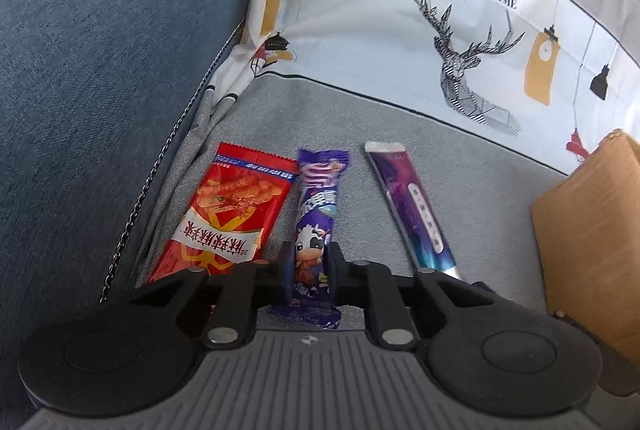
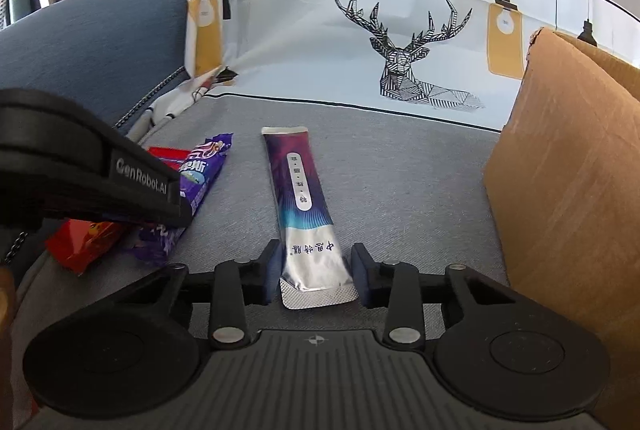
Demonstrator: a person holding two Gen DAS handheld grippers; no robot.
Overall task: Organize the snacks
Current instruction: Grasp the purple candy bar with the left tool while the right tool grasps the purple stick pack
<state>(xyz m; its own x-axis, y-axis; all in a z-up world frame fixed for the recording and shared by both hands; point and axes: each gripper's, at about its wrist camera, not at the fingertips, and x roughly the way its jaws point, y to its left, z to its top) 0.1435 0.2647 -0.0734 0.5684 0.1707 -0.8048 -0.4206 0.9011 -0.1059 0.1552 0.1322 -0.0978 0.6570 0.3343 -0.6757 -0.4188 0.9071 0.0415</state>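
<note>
I'm gripping the purple cow-print bar [image 1: 316, 226] in my left claw [image 1: 310, 270]; my right claw [image 2: 316, 276] is straddling the silver-ended sachet [image 2: 308, 214], not touching.

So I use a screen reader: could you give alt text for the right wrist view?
The right tongs straddle the silver end of a purple stick sachet on grey fabric. A cardboard box stands right; the left tongs cover two snack packets left.
</note>
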